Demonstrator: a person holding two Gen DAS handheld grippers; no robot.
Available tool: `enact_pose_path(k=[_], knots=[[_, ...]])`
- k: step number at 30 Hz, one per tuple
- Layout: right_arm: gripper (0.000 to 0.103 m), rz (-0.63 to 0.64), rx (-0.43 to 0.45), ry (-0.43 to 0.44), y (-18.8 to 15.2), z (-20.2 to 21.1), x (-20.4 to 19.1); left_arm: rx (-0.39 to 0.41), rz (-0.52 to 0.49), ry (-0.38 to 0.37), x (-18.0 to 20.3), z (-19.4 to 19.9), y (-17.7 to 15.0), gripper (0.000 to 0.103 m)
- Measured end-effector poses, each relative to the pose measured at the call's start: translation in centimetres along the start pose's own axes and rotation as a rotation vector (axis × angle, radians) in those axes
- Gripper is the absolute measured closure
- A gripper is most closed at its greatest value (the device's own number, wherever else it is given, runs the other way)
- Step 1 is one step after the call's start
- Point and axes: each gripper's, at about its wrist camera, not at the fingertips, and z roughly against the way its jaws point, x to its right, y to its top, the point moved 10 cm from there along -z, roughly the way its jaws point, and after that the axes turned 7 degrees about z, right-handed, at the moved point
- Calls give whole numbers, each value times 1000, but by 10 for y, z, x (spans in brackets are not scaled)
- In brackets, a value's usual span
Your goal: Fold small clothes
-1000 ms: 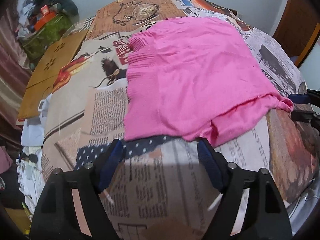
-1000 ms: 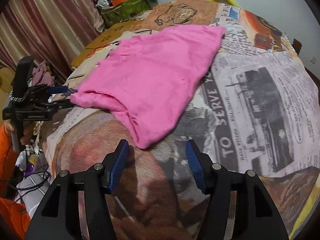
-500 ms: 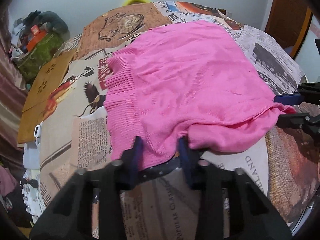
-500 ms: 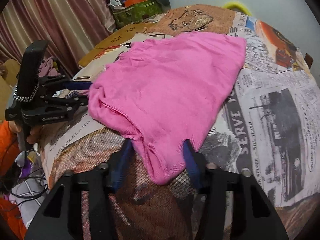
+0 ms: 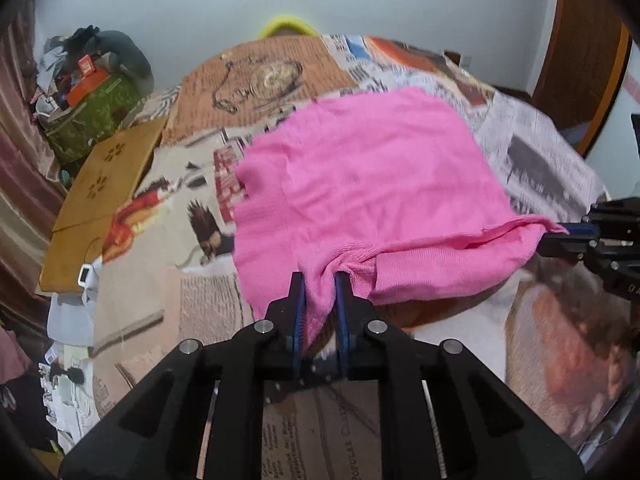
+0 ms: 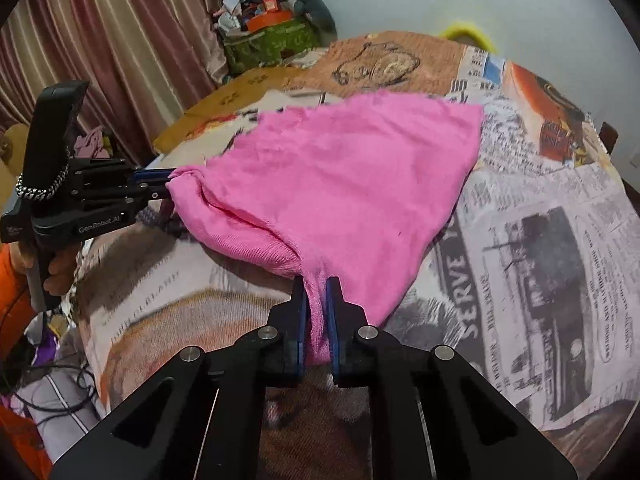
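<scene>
Black left gripper with blue pads, silver screws, white lettering; orange sleeve beside it

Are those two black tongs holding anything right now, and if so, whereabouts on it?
Both hold the pink garment by its near edge: the left tongs, closing, pinch one corner, and the right tongs pinch the other.

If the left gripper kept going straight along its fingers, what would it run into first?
The pink knit garment itself: the left gripper is closing on its near edge, cloth bunched between the jaws. Beyond lies more pink fabric on the newspaper-print cover.
</scene>
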Motion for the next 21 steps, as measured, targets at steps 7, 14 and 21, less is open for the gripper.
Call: enact_pose_path(k=[7,14,21], knots=[[95,-15,81,-31,34,13,18,75,40,-20,-4,11,47,91],[95,4,142,-68,74,16,37,114,63,-13,-13,-1,92,96],[96,28,178,-101,112,4,64,121,96,-17,-27,-29,131,97]])
